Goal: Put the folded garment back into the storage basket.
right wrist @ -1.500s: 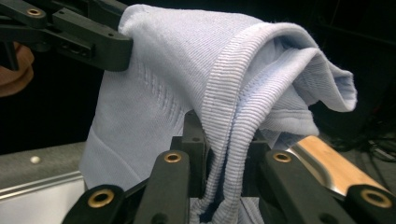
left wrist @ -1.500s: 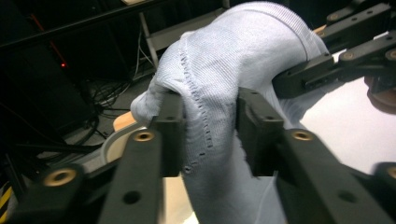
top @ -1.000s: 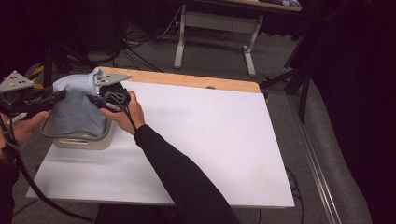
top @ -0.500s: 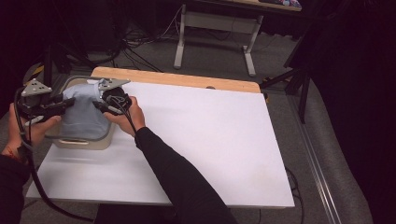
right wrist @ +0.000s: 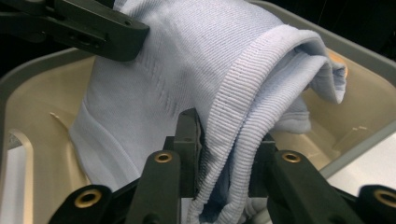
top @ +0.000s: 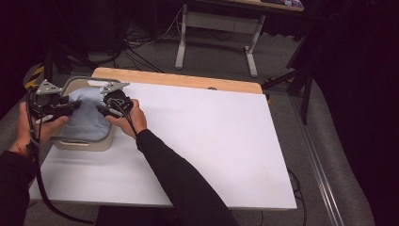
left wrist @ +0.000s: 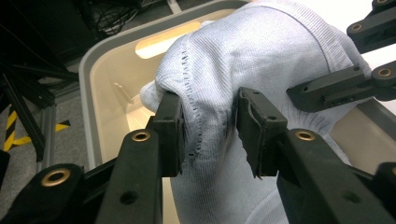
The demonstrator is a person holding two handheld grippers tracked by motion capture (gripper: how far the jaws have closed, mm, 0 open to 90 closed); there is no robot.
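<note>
A light blue knitted garment [top: 87, 118] hangs bunched into a cream bin with a grey rim [top: 84, 144] at the table's left end. My left gripper [top: 76, 107] comes at it from the left and my right gripper [top: 100, 109] from the right. In the left gripper view the jaws [left wrist: 210, 126] stand on either side of a fold of the garment [left wrist: 261, 51], pads touching it. In the right gripper view the jaws [right wrist: 226, 140] hold the ribbed hem [right wrist: 243, 88]. Both pairs of jaws have just been opening, with cloth still between them.
The bin sits on a white table top [top: 211, 141] with a wooden strip [top: 188, 80] along its far edge. A desk frame [top: 216, 28] and cables stand on the floor beyond. The person's dark sleeve [top: 174, 174] crosses the table's front left.
Both hands have come down and the garment has sunk from above the bin into it. The left hand has moved in closer to the bin.
</note>
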